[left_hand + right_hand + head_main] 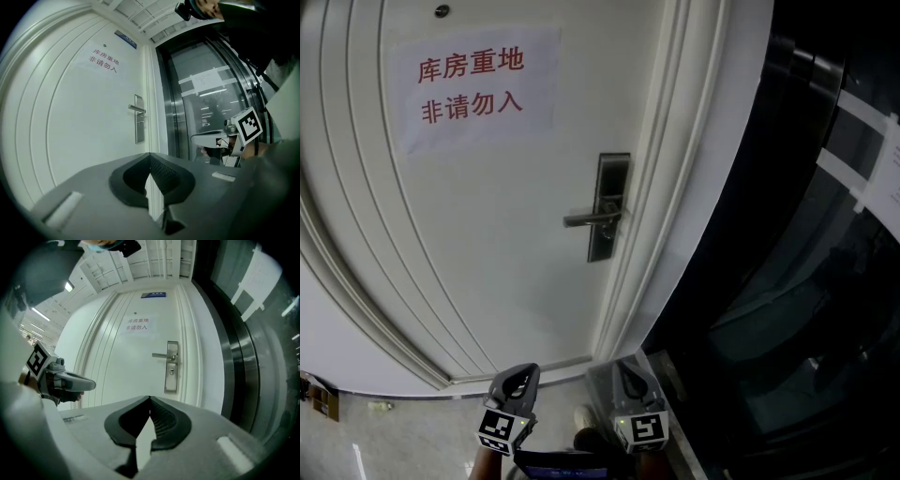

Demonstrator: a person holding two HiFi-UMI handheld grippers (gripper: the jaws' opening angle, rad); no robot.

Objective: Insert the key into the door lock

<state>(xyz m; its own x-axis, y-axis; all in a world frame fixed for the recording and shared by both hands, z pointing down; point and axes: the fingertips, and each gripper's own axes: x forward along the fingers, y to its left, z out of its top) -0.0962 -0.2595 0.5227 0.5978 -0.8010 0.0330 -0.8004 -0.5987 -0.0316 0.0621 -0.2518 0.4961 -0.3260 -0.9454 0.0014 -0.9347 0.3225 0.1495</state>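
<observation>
Holds grey left gripper (150, 157) and grey right gripper (150, 398) clenched, no key visible between either. Could reach white door (487, 244) and its silver lock plate (607, 208) keyless, or miss keyhole (172, 372) through misalignment.

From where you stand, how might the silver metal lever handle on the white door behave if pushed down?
The silver metal lever handle looks rigid, so it should probably pivot, not bend. Its smooth shiny finish may prove slippery.
</observation>
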